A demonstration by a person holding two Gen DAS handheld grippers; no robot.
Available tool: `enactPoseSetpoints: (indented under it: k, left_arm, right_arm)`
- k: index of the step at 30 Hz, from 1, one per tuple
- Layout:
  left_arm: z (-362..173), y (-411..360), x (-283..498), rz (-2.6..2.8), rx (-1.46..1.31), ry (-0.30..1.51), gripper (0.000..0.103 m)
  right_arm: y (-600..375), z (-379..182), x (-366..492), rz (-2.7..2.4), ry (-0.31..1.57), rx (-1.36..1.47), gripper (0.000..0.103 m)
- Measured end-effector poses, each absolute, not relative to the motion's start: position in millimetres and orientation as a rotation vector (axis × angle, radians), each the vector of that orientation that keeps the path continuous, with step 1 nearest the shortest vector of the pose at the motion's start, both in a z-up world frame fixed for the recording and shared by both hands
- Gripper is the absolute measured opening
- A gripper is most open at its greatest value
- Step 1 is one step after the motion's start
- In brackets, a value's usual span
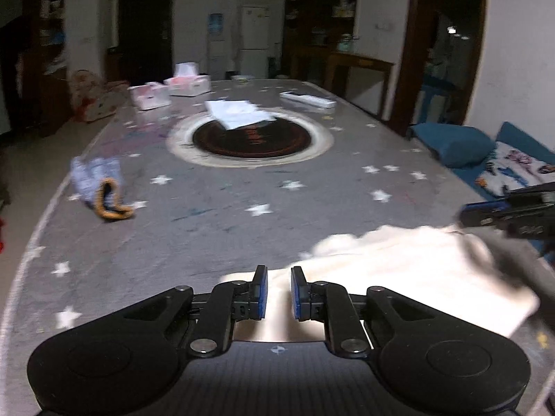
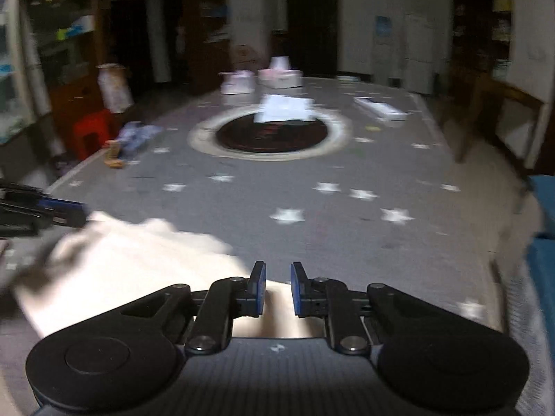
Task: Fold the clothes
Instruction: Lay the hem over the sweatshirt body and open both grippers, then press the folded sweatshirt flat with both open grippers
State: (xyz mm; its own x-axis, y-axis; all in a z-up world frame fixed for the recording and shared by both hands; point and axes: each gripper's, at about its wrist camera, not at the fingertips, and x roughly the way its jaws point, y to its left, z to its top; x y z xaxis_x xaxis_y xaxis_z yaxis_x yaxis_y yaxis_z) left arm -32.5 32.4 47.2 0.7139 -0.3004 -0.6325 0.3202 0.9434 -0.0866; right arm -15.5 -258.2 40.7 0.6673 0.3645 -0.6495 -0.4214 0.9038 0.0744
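**Cream garment held at two points, ready for a fold**

The cream garment (image 1: 399, 270) lay at the near edge of the worktop (image 1: 242, 215), a grey cloth with white stars, and both tools were on it. The left hand-held gripper (image 1: 278, 291) had its blue pads drawn nearly together with pale cloth between them, so it appeared to be pinching the near edge. The right hand-held gripper (image 2: 278, 287) stood the same way, narrowed on the cloth's edge at its own side. In the left wrist view the right tool showed at about 3 o'clock, at the garment's far corner; in the right wrist view the left one showed at 9 o'clock.

Judging by this, the step in hand was gripping two edge points before a fold. The next move likely called for lifting both together, keeping the cloth taut between them, and carrying the edge across evenly.

Farther off, toward 10 o'clock, a small bluish garment with an orange cuff (image 1: 100, 187) waited untouched.
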Motion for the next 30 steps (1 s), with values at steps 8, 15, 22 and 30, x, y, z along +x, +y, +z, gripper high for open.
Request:
enactPoseSetpoints:
  k: [8, 15, 22, 30]
  left_arm:
    - [30.2, -4.4, -17.2, -0.421, 0.017, 0.744, 0.016]
    - [23.9, -6.8, -7.2, -0.411, 0.003, 0.744, 0.017]
    - [31.6, -6.4, -19.2, -0.411, -0.017, 0.724, 0.021]
    - [42.9, -14.9, -77.5, -0.492, -0.02, 0.68, 0.022]
  right_arm:
    - [-228.0, 17.6, 5.0, 0.511, 0.767, -0.073, 0.013]
    - [-229.2, 28.9, -2.5, 0.545, 0.75, -0.069, 0.016]
    - [-220.7, 27.8, -20.6, 0.552, 0.756, -0.102, 0.017]
    - [-204.2, 39.8, -74.0, 0.661, 0.691, -0.176, 0.021]
